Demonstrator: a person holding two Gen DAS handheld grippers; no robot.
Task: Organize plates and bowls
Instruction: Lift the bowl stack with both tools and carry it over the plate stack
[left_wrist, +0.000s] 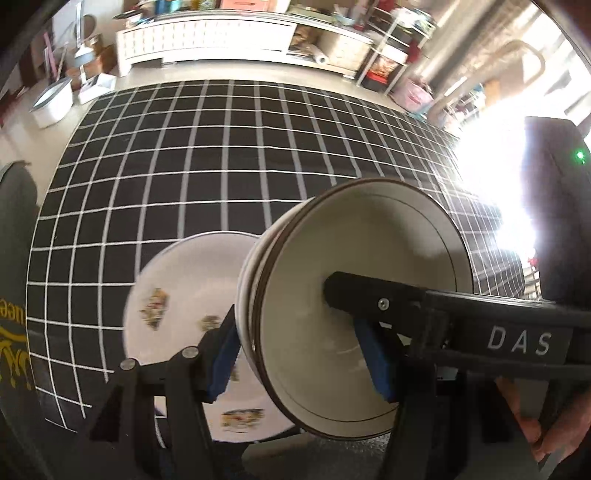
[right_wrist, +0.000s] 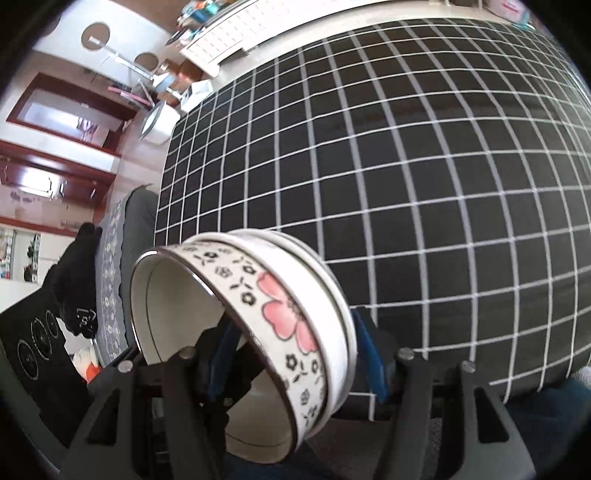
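Note:
In the left wrist view my left gripper (left_wrist: 301, 360) is shut on the wall of a white bowl (left_wrist: 354, 258) with a dark rim, held on its side, one blue pad inside and one outside. A white plate (left_wrist: 184, 295) with small flower prints lies on the black checked tablecloth (left_wrist: 221, 147) below and left of the bowl. In the right wrist view my right gripper (right_wrist: 295, 362) is shut on the wall of a stack of bowls (right_wrist: 288, 314) with pink flowers, tilted on its side above the near table edge.
The checked tablecloth (right_wrist: 406, 147) covers the table. A white cabinet (left_wrist: 207, 40) and shelves (left_wrist: 388, 55) stand beyond the far edge. A white bin (left_wrist: 51, 101) sits on the floor at far left. A grey chair (right_wrist: 125, 236) stands left of the table.

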